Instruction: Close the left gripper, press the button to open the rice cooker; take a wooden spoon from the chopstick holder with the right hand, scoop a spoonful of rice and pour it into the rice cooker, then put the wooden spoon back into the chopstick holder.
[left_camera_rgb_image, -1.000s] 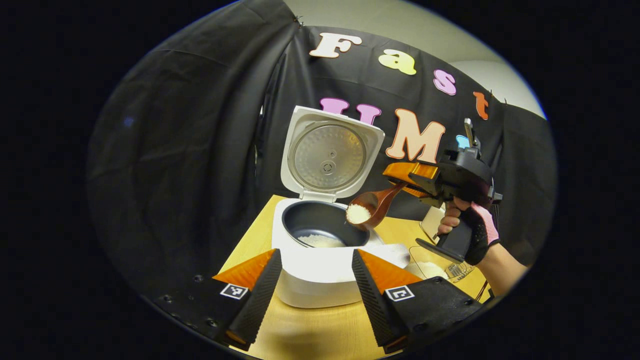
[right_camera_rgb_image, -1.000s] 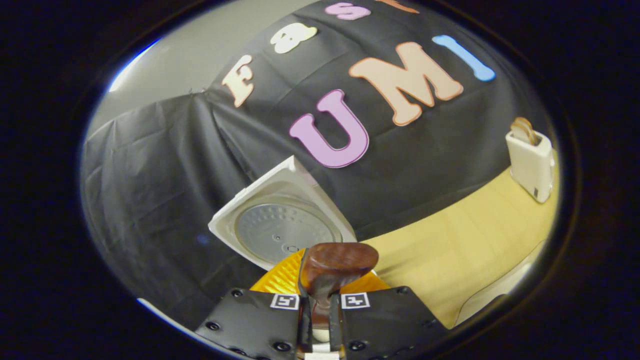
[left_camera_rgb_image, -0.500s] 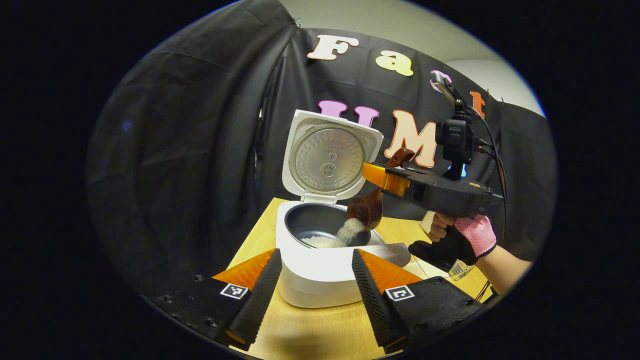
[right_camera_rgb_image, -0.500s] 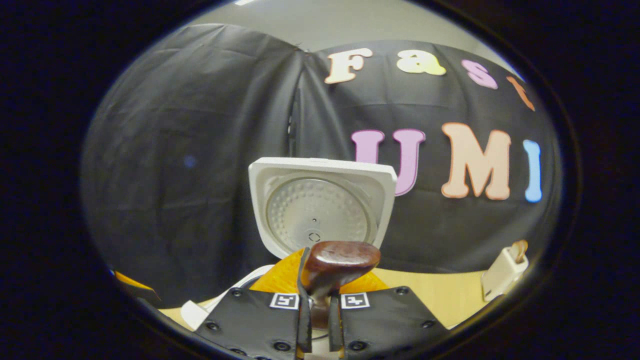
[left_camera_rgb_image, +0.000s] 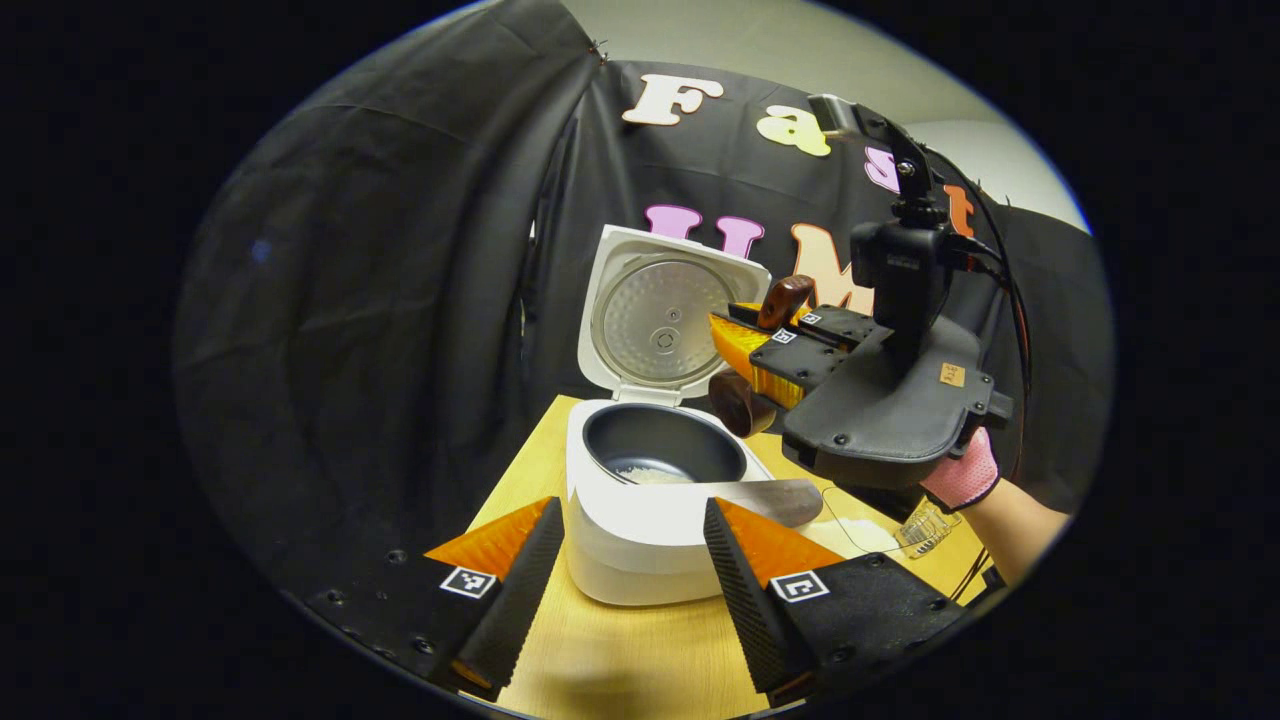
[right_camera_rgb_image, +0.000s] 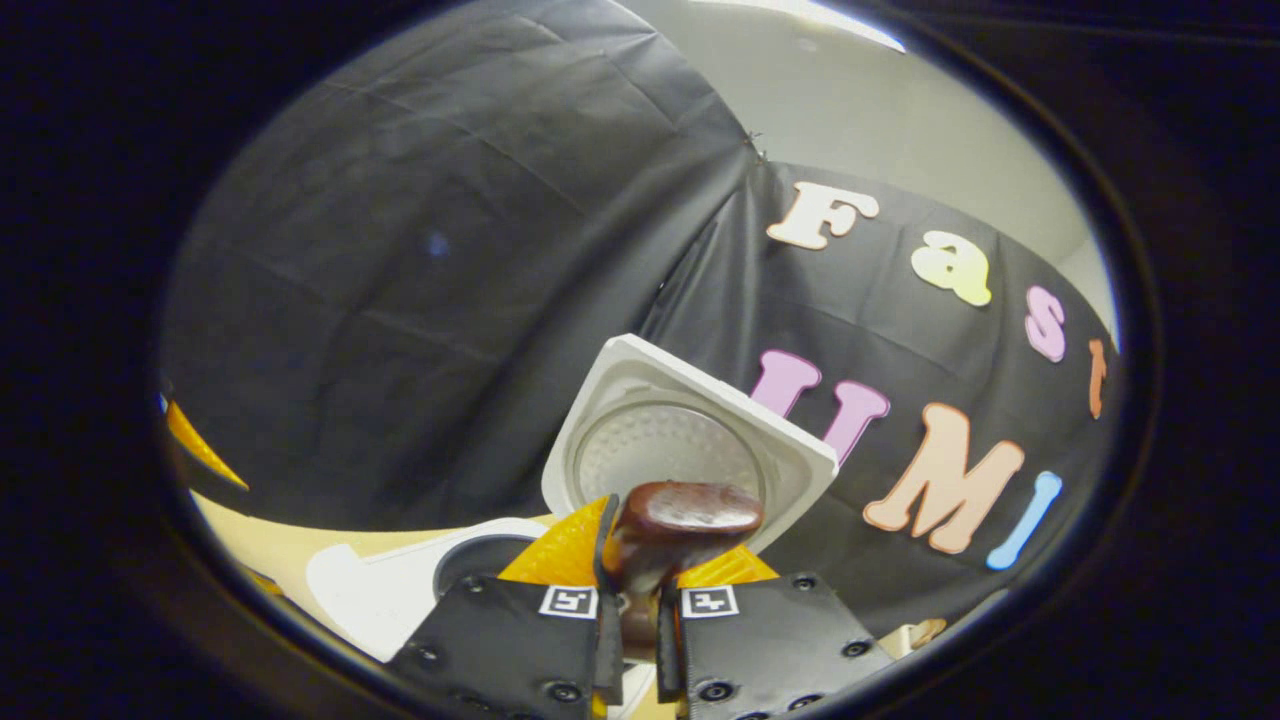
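The wooden spoon (left_camera_rgb_image: 745, 400) hangs bowl-down over the far right rim of the open rice cooker (left_camera_rgb_image: 650, 500), its handle end poking up between the fingers of your right tool (right_camera_rgb_image: 632, 600), which pinches the handle on both sides. White rice (left_camera_rgb_image: 650, 474) lies in the bottom of the dark inner pot, and the spoon's bowl, seen from behind, looks emptied, though its inside is hidden. The lid (left_camera_rgb_image: 665, 315) stands upright behind the pot. Your left tool (left_camera_rgb_image: 630, 575) hovers spread wide and empty in front of the cooker, low over the wooden counter (left_camera_rgb_image: 600, 660). The pour seems finished, so the step in hand is likely carrying the spoon back to the chopstick holder. Keep the grip firm, lift the bowl clear of the pot's rim and the lid before swinging right, and level the spoon so any clinging grains stay off the counter.
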